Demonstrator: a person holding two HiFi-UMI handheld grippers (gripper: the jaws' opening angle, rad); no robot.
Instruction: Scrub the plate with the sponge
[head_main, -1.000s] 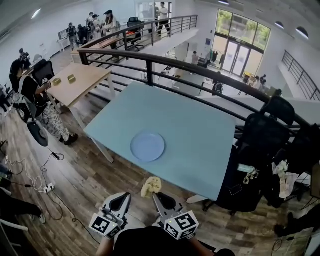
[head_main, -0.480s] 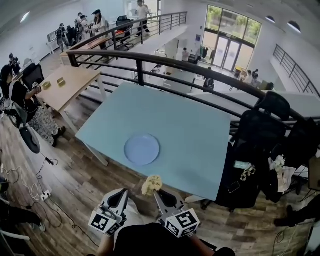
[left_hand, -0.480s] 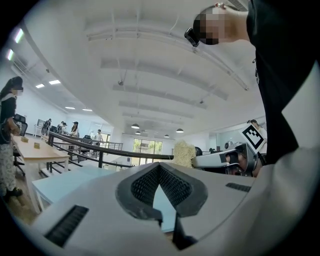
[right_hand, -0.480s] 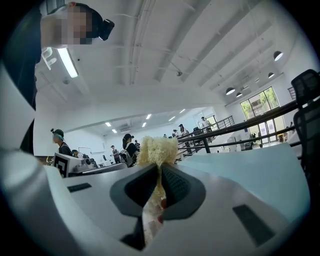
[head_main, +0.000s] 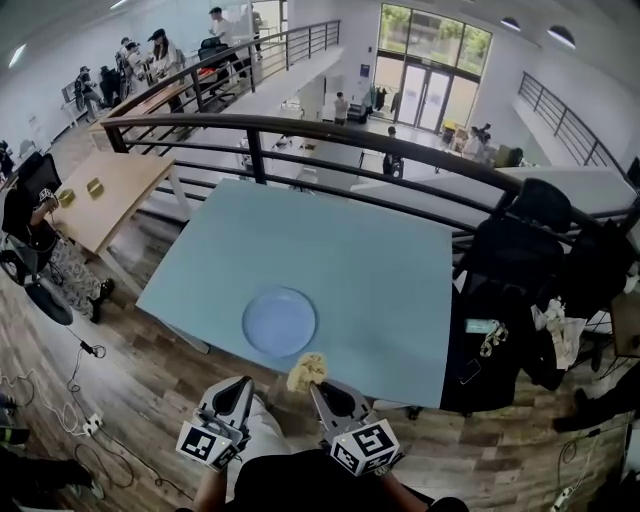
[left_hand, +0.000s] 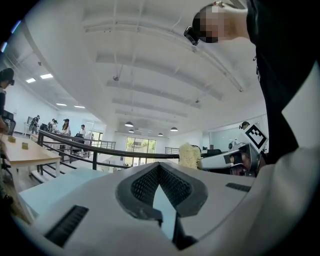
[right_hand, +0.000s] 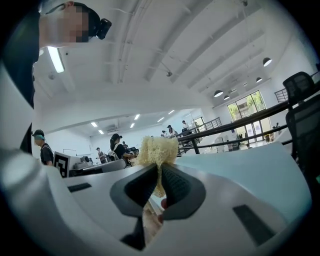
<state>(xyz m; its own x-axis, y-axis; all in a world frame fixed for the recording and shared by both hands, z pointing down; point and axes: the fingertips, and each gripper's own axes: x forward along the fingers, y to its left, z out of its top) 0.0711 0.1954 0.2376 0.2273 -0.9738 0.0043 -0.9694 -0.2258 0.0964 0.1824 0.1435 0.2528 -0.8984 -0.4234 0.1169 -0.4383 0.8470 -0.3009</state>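
- Two grippers sit at the near edge of the table (head_main: 380, 270).
- Right gripper (right_hand: 160, 172): jaws pinched on the yellow sponge (head_main: 305, 372), just beside the blue plate (head_main: 279, 321).
- Left gripper (left_hand: 159, 167): jaws together, nothing between them.
- Plate lies flat on the table.

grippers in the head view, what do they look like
Both are white plastic shells tapering to a pointed claw: left gripper, right gripper. Each claw is lined with dark grey ribbed pads. A cube with black-and-white square markers sits at each rear.
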